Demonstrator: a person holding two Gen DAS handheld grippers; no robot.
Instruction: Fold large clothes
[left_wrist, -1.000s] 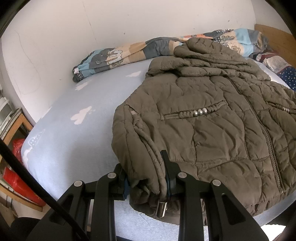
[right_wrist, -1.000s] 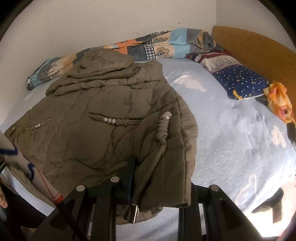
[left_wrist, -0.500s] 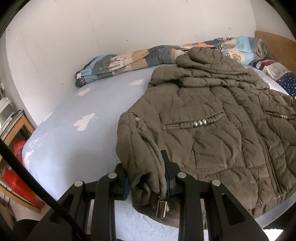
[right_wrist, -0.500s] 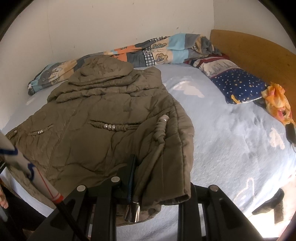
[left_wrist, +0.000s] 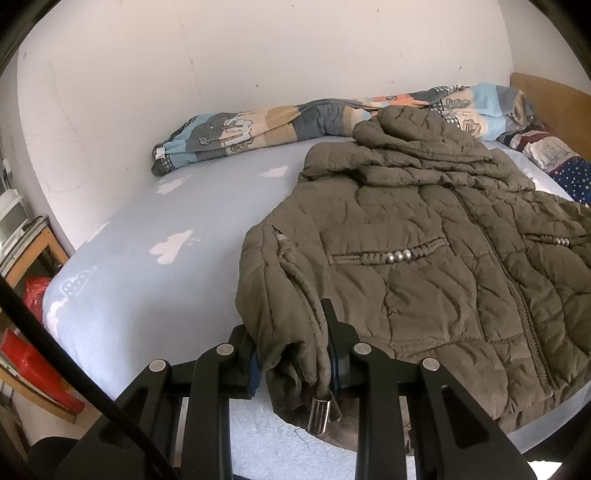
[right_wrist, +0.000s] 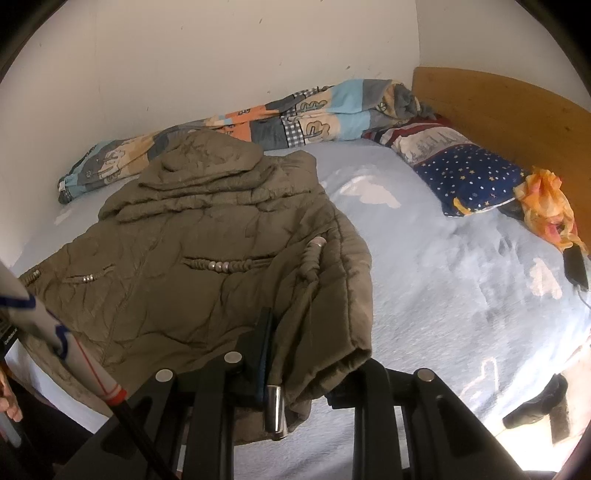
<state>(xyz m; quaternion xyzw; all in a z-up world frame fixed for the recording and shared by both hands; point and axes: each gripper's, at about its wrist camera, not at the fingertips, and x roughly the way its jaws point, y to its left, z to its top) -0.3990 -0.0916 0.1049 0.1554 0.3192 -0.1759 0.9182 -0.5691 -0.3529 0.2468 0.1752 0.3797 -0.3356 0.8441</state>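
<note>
I am holding the jacket (left_wrist: 424, 251) on the bed (left_wrist: 155, 280), left gripper (left_wrist: 291, 354) and right gripper (right_wrist: 299, 354) each clamped on a hem corner; slippery padding or dangling toggles (right_wrist: 275, 408) could slide free, spoiling the fold.

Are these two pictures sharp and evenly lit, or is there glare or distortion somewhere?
Left wrist view: sharp, soft even light, the bed edge bowed by the fisheye, corners black. Right wrist view: the jacket is sharp, but strong glare washes out the floor at lower right.
</note>
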